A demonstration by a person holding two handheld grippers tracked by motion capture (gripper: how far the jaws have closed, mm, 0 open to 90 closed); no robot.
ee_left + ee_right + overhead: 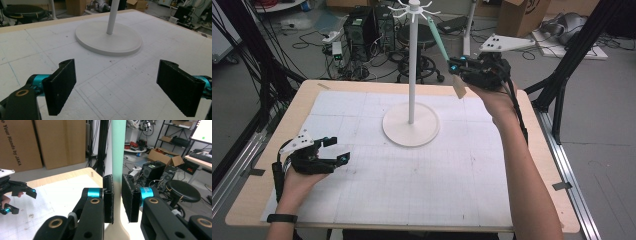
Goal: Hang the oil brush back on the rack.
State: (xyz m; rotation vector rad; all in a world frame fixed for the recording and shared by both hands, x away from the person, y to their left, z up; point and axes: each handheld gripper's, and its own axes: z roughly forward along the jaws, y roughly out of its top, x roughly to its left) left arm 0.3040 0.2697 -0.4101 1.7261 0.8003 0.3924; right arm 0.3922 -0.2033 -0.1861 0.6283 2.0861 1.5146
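The right hand-held gripper [117,200] clamps a mint-green, cream-ended spatula [118,150] hanging from the white hook stand [412,70] near the surface's far edge. The left hand-held gripper [117,85] rests wide open and empty near the left edge.

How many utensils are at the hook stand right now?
1: a green-handled spatula, gripped in the right claw and slanting up toward the hooks of the white stand. Whether it hangs on a hook yet, I cannot tell.
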